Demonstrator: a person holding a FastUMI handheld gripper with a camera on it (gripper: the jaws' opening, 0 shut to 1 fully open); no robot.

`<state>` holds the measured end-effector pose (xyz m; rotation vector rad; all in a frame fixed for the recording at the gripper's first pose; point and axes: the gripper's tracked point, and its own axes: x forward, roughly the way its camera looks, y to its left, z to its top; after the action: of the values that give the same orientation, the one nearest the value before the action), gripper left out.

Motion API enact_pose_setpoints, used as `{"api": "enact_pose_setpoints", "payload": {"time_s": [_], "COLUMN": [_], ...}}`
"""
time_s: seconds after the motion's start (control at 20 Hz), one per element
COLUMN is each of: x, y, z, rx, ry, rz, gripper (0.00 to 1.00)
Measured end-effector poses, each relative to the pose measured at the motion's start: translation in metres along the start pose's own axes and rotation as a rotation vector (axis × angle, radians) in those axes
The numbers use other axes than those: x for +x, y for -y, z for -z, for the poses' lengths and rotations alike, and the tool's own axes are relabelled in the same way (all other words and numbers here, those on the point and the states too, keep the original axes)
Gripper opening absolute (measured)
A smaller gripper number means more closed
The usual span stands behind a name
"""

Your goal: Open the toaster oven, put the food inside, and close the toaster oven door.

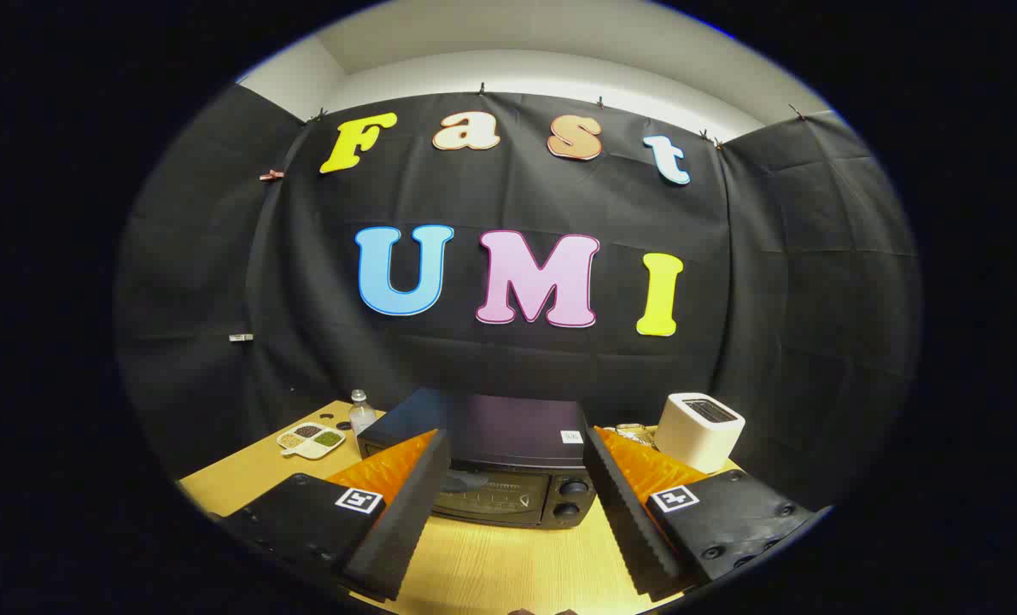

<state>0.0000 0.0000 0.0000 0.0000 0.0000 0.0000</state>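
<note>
- The table [482, 564] is seen in the lower centre of the frame, bare wood lying between the fingers.
- The toaster oven [508, 465] is placed straight ahead of the gripper [508, 500], beyond the fingertips and framed between them; its long axis runs left to right across the line of approach, door closed, knobs at its right end.
- A white toaster [700, 430] is noted at lower right, just beside the oven.
- A divided dish [312, 440] and a small bottle [360, 412] are noted at lower left; whether the dish holds the task's food cannot be told.
- The gripper's fingers are spread wide, nothing held.
</note>
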Motion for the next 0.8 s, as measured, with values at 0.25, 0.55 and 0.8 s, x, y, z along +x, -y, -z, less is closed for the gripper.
{"api": "enact_pose_setpoints", "payload": {"time_s": [0.25, 0.55, 0.8], "x": [-0.001, -0.004, -0.006], "y": [0.002, 0.002, 0.005], "z": [0.003, 0.011, 0.015], "rx": [-0.005, 0.005, 0.007], "ry": [-0.003, -0.022, -0.03], "rz": [0.004, 0.002, 0.005], "gripper": [0.98, 0.97, 0.98]}}
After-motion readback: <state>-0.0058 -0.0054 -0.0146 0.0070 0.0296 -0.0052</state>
